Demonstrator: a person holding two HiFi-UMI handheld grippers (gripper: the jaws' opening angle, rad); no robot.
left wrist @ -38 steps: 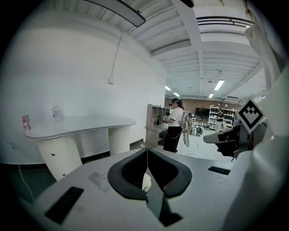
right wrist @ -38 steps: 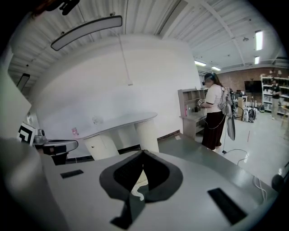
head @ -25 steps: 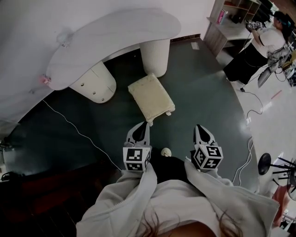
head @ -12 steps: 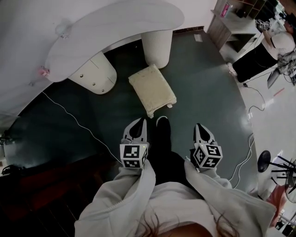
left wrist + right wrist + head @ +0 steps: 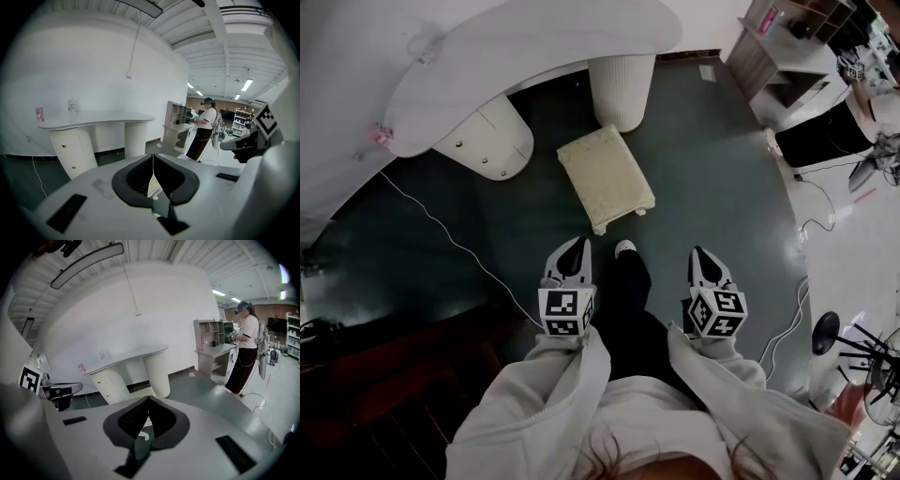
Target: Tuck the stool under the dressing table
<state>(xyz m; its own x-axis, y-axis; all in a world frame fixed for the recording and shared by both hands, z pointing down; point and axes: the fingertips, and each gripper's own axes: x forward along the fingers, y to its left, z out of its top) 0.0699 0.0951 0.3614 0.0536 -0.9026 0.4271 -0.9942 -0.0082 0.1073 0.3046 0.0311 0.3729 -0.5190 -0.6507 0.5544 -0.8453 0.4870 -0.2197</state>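
Note:
A cream cushioned stool [image 5: 607, 175] stands on the dark green floor just in front of the white dressing table [image 5: 525, 66], outside its kneehole. The table has a curved top, a ribbed round leg [image 5: 622, 89] and a drawer pedestal [image 5: 486, 142]. My left gripper [image 5: 570, 251] is held above the floor short of the stool's near edge, jaws shut and empty. My right gripper [image 5: 704, 257] hangs to the right of the stool, also shut and empty. In the left gripper view a sliver of the stool [image 5: 153, 186] shows between the closed jaws. The table [image 5: 123, 358] fills the middle of the right gripper view.
A white cable [image 5: 450, 251] snakes across the floor at left. My own leg and shoe [image 5: 624, 248] stand between the grippers. Another person [image 5: 830, 127] stands by a grey shelf desk [image 5: 769, 47] at the upper right. More cable [image 5: 792, 314] and a stand base [image 5: 823, 333] lie at right.
Both grippers have come down a little and the view has shifted forward. My foot has stepped forward between the grippers toward the stool. The stool has not moved.

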